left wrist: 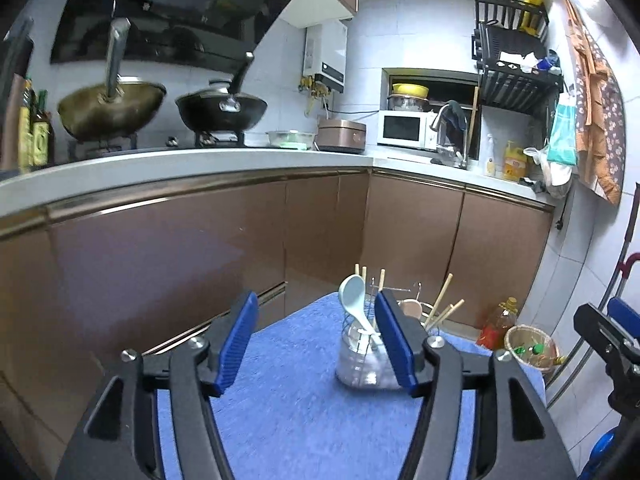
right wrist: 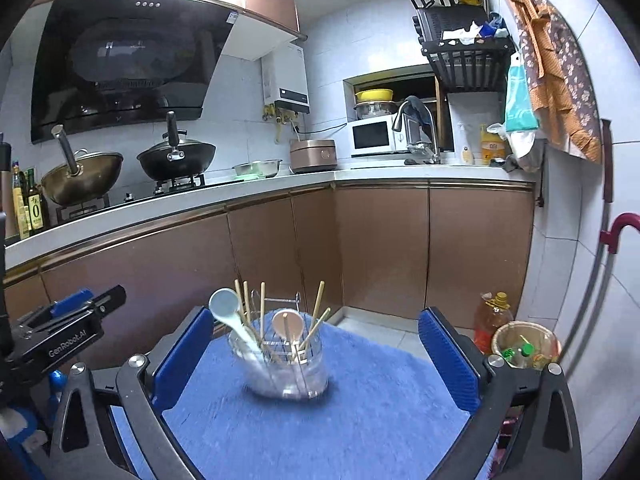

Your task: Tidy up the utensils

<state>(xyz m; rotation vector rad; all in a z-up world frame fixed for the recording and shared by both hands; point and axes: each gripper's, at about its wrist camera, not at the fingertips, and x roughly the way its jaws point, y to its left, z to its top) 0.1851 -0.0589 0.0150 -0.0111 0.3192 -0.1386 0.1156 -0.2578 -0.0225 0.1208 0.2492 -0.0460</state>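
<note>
On the blue fluffy cloth [right wrist: 320,420] that covers the table stands the clear plastic holder jar [right wrist: 286,368]. Inside it stand upright a pale blue plastic spoon [right wrist: 226,308], a beige wooden spoon [right wrist: 287,326] and thin wooden chopsticks [right wrist: 318,304], so the utensils seem already sorted. The left gripper [left wrist: 316,344] and the right gripper [right wrist: 316,360] hover before the jar, fingers wide and holding nothing.
</note>
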